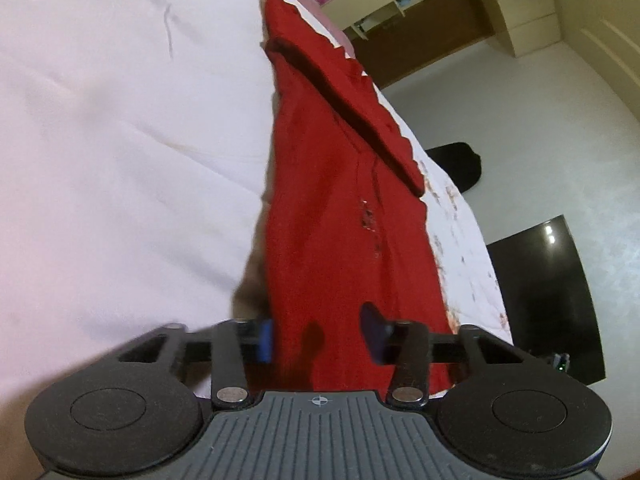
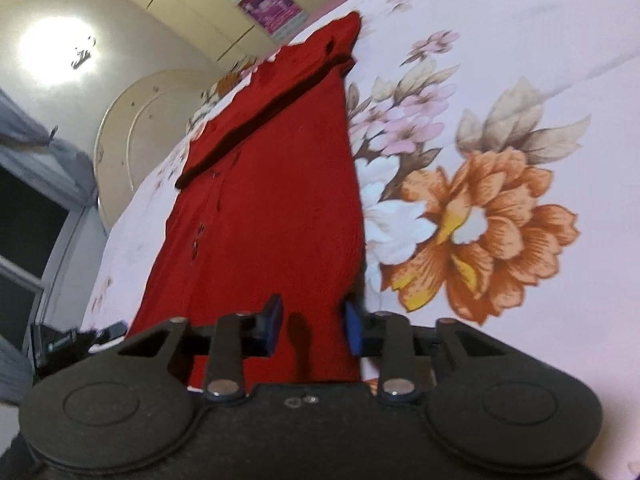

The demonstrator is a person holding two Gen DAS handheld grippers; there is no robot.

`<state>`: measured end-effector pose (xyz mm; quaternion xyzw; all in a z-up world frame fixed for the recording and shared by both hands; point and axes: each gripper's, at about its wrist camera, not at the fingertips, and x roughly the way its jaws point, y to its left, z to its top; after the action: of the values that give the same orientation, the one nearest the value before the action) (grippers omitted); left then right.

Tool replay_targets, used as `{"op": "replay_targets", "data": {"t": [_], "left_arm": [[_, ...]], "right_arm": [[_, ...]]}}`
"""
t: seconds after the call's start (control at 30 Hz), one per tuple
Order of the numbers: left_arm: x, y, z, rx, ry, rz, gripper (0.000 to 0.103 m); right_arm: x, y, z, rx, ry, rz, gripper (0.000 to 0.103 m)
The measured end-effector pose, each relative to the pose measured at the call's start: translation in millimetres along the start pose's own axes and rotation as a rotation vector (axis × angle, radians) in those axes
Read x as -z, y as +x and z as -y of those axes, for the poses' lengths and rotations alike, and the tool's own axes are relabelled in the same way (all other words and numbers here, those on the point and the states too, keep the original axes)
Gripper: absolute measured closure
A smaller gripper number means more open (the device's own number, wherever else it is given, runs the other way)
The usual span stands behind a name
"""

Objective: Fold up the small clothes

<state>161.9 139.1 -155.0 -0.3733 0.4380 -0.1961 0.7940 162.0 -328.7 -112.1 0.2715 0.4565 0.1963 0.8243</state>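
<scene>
Here the red garment (image 1: 332, 200) (image 2: 272, 208) lies between both open tongs (image 1: 318, 338) (image 2: 314, 326) — flat.

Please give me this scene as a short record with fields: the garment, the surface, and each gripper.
garment: red garment, lying long on the bed, one strip folded over along a side
surface: white bedsheet with flower print
left gripper: jaws open, over the near end of the cloth
right gripper: jaws open, over the near end of the cloth

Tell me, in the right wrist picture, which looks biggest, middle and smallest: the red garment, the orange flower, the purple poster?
1. Red garment
2. Orange flower on the bedsheet
3. Purple poster, though it is far away, so it may only look small.
</scene>
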Motion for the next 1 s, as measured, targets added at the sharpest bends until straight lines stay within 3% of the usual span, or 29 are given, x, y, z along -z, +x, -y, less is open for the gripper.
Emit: {"op": "replay_targets", "data": {"t": [0.03,0.07,0.1,0.23,0.3,0.37,0.47,0.63,0.87,1.0], "left_arm": [[0,1,1,-0.003,0.003,0.001,0.071],[1,2,3,-0.027,0.022,-0.002,0.090],[0,0,3,-0.050,0.041,-0.007,0.099],[3,-27,14,0.023,0.067,0.089,0.099],[3,-32,14,-0.009,0.074,0.098,0.099],[5,-22,3,-0.135,0.110,0.036,0.099],[5,-24,-9,-0.086,0.044,0.053,0.099],[8,-26,-10,-0.068,0.032,0.064,0.099],[9,-24,-12,-0.062,0.021,0.070,0.099],[12,-32,-9,-0.006,-0.012,0.112,0.099]], "right_arm": [[0,1,-1,-0.001,-0.010,-0.005,0.084],[0,2,-2,0.010,-0.021,-0.004,0.097],[0,1,-2,0.019,-0.028,-0.005,0.097],[1,-17,-15,0.004,-0.088,0.040,0.098],[2,-35,-20,-0.016,-0.103,0.091,0.098],[2,-39,-14,-0.007,-0.100,0.110,0.098],[5,-16,5,0.069,-0.057,0.023,0.098],[7,-24,6,-0.019,-0.015,0.076,0.099],[11,-12,12,0.006,-0.004,0.036,0.098],[12,-28,8,-0.015,0.002,0.092,0.099]]}}
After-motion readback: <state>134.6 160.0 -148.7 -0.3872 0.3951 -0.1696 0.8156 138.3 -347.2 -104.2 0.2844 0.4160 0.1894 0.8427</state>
